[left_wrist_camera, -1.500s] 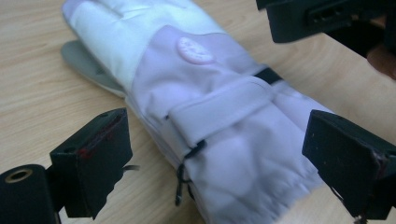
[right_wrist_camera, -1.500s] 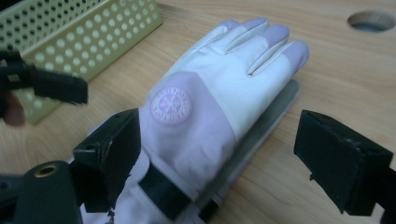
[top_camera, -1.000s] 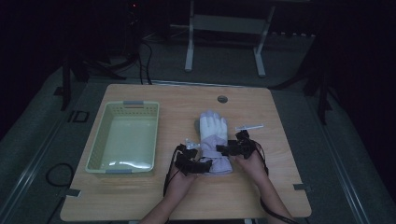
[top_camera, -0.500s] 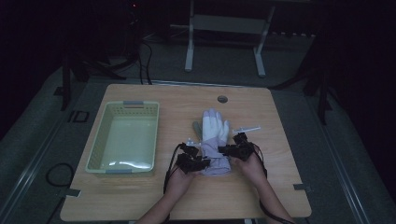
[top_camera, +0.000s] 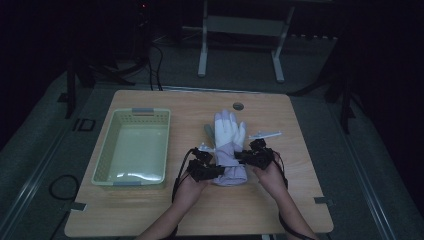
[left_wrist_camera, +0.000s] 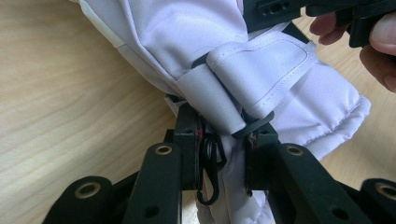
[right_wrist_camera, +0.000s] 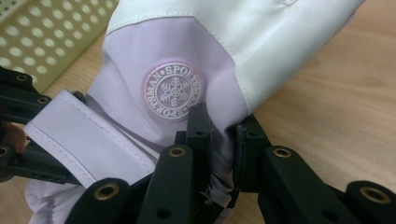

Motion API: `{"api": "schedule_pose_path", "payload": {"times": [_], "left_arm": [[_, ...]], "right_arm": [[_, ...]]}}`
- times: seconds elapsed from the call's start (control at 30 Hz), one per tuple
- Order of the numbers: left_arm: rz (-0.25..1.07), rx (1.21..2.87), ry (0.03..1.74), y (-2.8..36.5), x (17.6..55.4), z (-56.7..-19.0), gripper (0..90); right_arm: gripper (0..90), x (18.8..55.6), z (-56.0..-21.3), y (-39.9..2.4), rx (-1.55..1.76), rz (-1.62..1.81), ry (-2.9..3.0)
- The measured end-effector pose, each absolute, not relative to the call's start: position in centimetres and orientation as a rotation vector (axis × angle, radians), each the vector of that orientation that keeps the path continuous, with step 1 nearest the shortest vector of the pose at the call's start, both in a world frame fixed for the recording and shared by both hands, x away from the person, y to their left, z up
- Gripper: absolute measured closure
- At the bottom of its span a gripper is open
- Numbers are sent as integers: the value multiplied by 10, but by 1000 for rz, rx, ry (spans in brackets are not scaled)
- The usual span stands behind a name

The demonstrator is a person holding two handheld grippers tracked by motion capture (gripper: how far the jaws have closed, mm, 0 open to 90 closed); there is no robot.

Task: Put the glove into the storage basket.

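Note:
A white and pale-lilac ski glove (top_camera: 227, 135) lies on the wooden table (top_camera: 165, 210), fingers pointing away, cuff toward the person. My left gripper (top_camera: 215, 169) is at the cuff's left side. In the left gripper view its pads (left_wrist_camera: 187, 133) pinch the glove (left_wrist_camera: 187, 37) at the wrist strap (left_wrist_camera: 261, 70). My right gripper (top_camera: 242, 158) holds the cuff's right side. Its jaws have just been closing, and they pinch the fabric of the glove (right_wrist_camera: 280, 37) just below the round snowflake badge (right_wrist_camera: 173, 89).
A pale green plastic basket (top_camera: 102, 165) stands to the left of the glove, with nothing in it. A thin white object (top_camera: 265, 134) lies right of the glove's fingers. A round cable hole (top_camera: 238, 106) sits near the table's far edge. Metal stand legs stand beyond the table.
Both grippers have shut on the glove's cuff and risen a little. The cuff end is now bunched and lifted between them.

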State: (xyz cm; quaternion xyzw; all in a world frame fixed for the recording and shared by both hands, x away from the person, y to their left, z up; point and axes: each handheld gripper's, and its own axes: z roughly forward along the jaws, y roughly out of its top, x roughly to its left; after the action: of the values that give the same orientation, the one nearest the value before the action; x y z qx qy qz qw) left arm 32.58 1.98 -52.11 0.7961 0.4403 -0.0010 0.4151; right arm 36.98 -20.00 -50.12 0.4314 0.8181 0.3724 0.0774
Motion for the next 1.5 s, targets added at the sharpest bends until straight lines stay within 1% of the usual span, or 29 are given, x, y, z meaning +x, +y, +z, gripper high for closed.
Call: {"api": "schedule_pose_path", "payload": {"times": [0.3, 0.53, 0.9, 1.1, 1.17, 1.5], "left_arm": [[62, 2021, 1052, 34, 321, -489, 731], [91, 2002, 1031, 52, 322, -465, 733], [173, 2009, 1012, 90, 322, -428, 734], [196, 2001, 1028, 114, 318, -420, 734], [195, 1996, 1043, 123, 316, -420, 734], [221, 1980, 1086, 162, 307, -418, 734]], "right_arm": [[795, 365, -475, -189, 1243, 1188, 2421], [796, 368, -450, -173, 1200, 1223, 2397], [796, 373, -414, -136, 1137, 1266, 2384], [796, 375, -405, -111, 1108, 1282, 2400], [796, 376, -405, -96, 1099, 1283, 2413], [796, 376, -403, -60, 1063, 1281, 2453]]}}
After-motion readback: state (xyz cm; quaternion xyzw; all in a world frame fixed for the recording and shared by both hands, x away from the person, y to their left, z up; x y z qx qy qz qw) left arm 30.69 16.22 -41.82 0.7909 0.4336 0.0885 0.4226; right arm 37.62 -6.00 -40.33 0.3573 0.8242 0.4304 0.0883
